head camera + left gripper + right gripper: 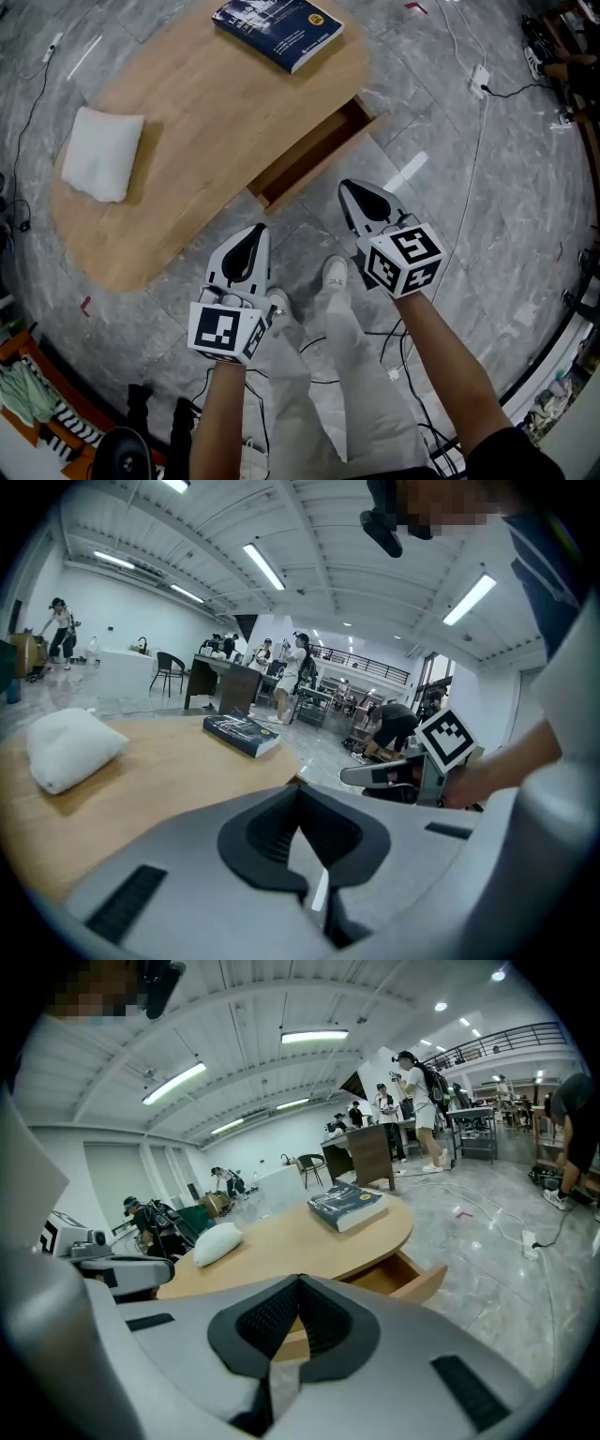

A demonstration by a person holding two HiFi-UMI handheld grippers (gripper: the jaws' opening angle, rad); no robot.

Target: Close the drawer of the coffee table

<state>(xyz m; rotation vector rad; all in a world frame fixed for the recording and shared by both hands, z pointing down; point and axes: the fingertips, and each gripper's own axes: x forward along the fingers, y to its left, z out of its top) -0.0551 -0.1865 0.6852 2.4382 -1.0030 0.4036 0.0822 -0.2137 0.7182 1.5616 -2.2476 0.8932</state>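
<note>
The oval wooden coffee table (187,112) has its drawer (317,148) pulled out on the side facing me, with the inside bare. The drawer (405,1279) also shows in the right gripper view, ahead and slightly right of the jaws. My right gripper (354,192) is shut and empty, a short way in front of the drawer's front panel (330,169) and not touching it. My left gripper (251,239) is also shut and empty, lower left of the drawer near the table's rim. Each gripper's own view shows the jaws meeting at the tips, left gripper (302,808) and right gripper (298,1288).
A dark blue book (278,28) lies on the far end of the tabletop and a white pillow (100,152) on its left part. Cables (473,150) run over the grey marble floor at the right. My legs and shoes (335,274) stand between the grippers. People and desks fill the background.
</note>
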